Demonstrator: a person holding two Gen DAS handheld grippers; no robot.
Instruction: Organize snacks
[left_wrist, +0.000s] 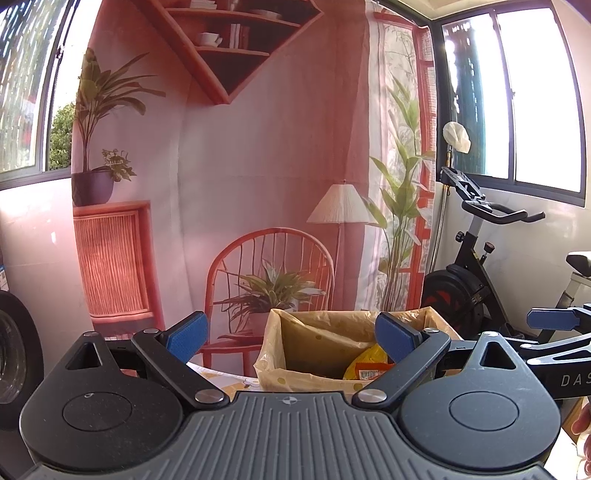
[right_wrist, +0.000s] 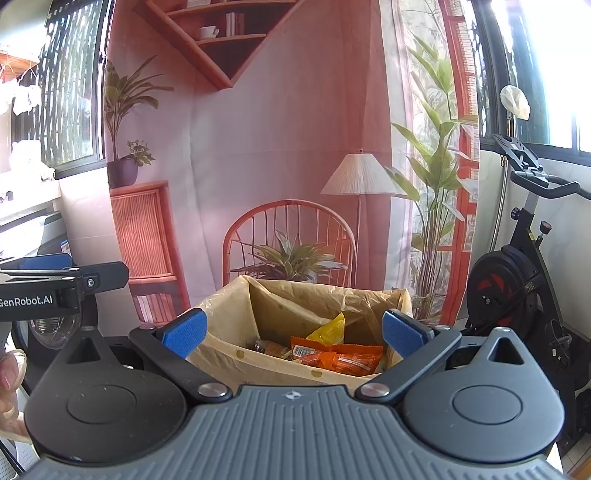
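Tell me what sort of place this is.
Probably a home balcony or sunroom used as a recording corner: an exercise bike stands by barred windows, a printed living-room backdrop hangs behind, and a bag-lined box holds snack packets.

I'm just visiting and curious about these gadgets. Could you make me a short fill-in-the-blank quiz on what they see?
1. Both grippers, the left gripper and the right gripper, have their jaws ____.
2. The snacks lie inside a box lined with a yellowish plastic ____.
3. The finger pads are coloured ____.

Missing words: open; bag; blue
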